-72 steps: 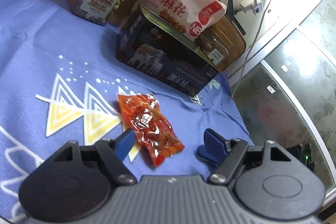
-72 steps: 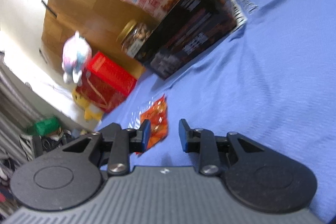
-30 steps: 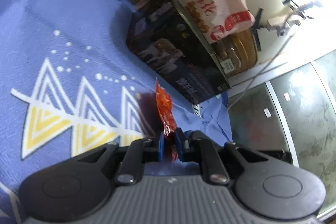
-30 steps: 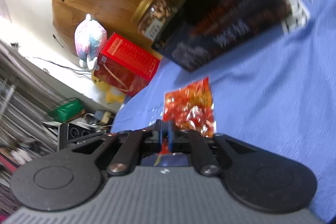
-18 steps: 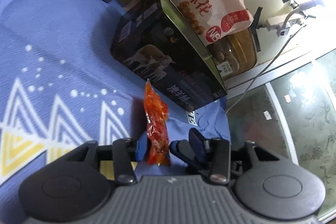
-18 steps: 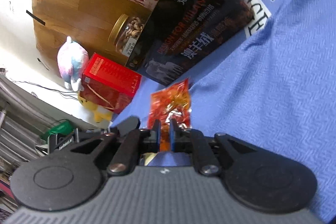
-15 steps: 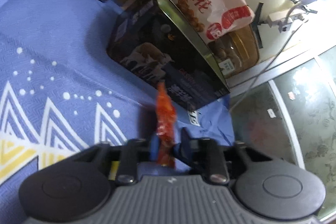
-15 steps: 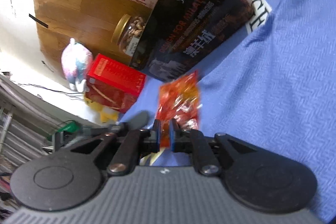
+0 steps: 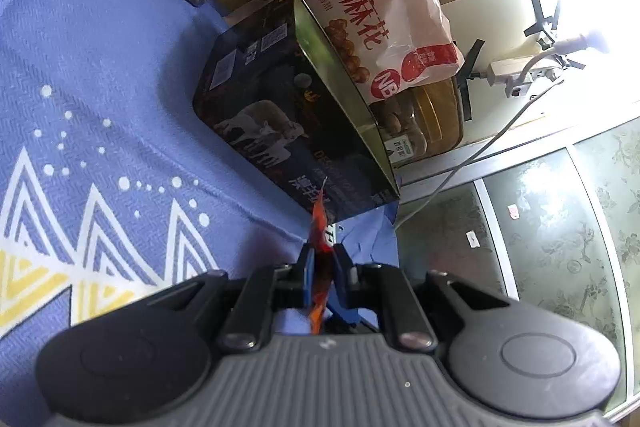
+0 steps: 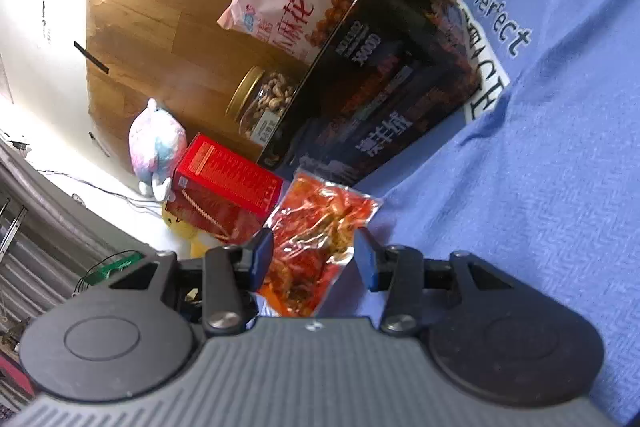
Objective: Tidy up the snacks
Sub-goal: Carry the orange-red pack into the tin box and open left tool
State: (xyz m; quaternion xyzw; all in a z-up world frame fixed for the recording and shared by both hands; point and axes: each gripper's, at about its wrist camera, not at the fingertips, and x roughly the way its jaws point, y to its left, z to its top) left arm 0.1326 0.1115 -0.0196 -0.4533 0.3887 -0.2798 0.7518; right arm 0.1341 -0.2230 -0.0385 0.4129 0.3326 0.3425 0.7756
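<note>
The red snack packet (image 9: 319, 227) is pinched edge-on in the left gripper (image 9: 321, 267), jaws clamped tight on it, held above the blue cloth (image 9: 100, 67) just short of the dark open box (image 9: 288, 115). The right gripper (image 10: 314, 257) has its jaws apart around the same packet, not squeezing. Looks like the carry step; next it probably needs lifting over the box rim and dropping in.

Daylight blows out white at two o'clock in the left view, eleven o'clock in the right. Fisheye bends every edge; foreground stays dim, slightly soft.
</note>
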